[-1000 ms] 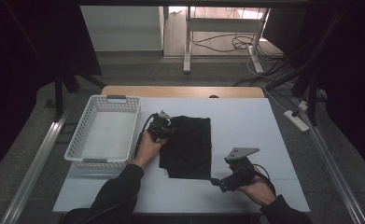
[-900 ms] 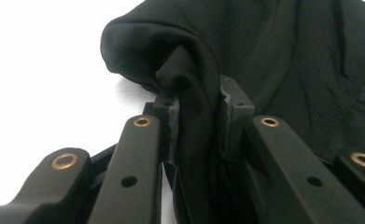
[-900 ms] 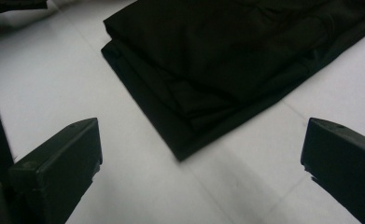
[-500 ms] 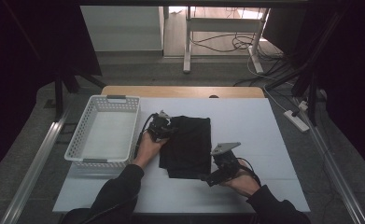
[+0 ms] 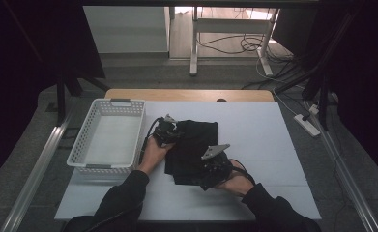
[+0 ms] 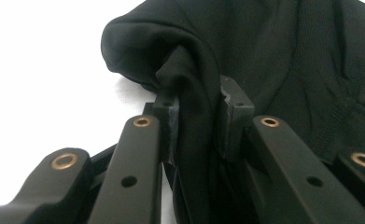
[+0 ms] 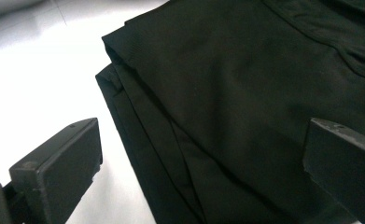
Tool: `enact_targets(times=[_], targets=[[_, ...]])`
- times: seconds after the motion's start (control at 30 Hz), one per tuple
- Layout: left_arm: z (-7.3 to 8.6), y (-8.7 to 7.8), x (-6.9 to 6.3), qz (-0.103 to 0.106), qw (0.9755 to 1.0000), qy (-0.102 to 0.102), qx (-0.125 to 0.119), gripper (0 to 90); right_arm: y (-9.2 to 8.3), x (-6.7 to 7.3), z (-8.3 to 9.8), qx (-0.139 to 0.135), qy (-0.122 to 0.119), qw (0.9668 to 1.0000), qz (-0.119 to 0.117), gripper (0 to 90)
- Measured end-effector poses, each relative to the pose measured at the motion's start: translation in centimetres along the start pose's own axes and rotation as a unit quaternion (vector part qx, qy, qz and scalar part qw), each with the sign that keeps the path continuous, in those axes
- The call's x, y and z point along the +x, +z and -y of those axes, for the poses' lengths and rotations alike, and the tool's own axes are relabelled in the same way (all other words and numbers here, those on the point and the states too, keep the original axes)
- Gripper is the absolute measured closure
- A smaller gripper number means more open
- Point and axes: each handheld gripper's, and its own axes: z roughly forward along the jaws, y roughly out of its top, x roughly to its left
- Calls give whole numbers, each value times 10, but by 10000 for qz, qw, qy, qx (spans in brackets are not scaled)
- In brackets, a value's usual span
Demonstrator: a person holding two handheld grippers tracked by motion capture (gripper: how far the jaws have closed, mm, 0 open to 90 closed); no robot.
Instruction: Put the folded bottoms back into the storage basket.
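Black cloth (image 5: 194, 147) folded on the white surface (image 5: 268, 145), just right of the basket (image 5: 110, 137), long axis running from the far edge toward the person. Left gripper (image 5: 167, 131) at the far left corner, clenched on a bunched fold of the cloth (image 6: 196, 93), pads pressing it from both sides. Right gripper (image 5: 214, 166) at the near right corner, released, jaws wide apart: one jaw over bare surface, the other over the cloth (image 7: 245, 107), with the stacked edge of the layers lying between them but not pinched. Coming move, by judgement, hinges on that near edge: lies straight ahead of the right gripper and runs roughly across its opening, so a short push forward and a squeeze ought to catch it. Right hand nearer to that corner by far; left hand busy at the opposite end.

Against a second ago: right gripper then well off the cloth, out toward the near right of the surface; now shifted leftward onto the corner. Left gripper and cloth unchanged.
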Motion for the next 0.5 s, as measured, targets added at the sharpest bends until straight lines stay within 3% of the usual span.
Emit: enact_targets(times=[0.3,0.4,0.47,0.5], targets=[[0,0,0,1,10000,-9,7,732,24,3,-5,237,-149,9994,-198,0],[0,0,0,12,10000,-33,-8,731,26,5,-4,284,-350,9989,-86,0],[0,0,0,11,10000,-37,-10,731,27,9,-3,342,-739,9965,181,40],[0,0,0,5,10000,-33,-10,730,27,9,-3,340,-721,9967,146,51]])
